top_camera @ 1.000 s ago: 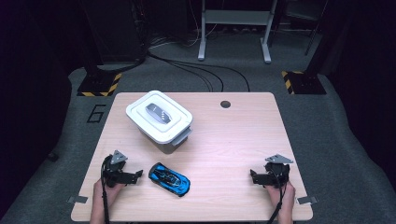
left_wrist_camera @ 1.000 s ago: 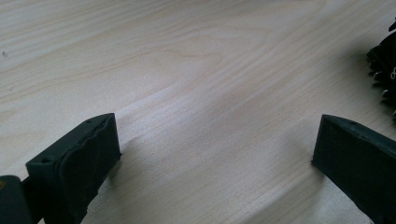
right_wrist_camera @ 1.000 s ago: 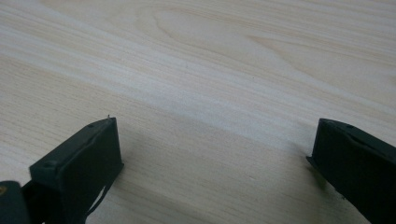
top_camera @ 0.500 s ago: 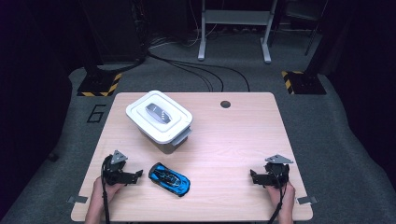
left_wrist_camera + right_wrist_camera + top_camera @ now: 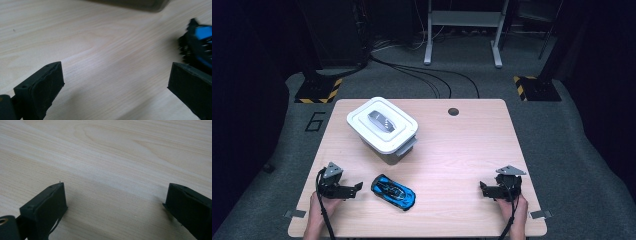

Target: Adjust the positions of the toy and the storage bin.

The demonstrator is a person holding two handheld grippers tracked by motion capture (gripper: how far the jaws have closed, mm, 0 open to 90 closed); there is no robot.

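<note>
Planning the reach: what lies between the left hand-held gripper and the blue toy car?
Nothing: in the high view only bare table separates the left hand-held gripper from the blue toy car.

A rectangular table of pale, light-grained wood (image 5: 462, 150) with a small round dark hole near its far edge. A white rectangular plastic box with a closed lid (image 5: 382, 129) sits toward the far left. A blue and black toy car (image 5: 393, 192) lies near the front edge, angled, left of centre.
</note>
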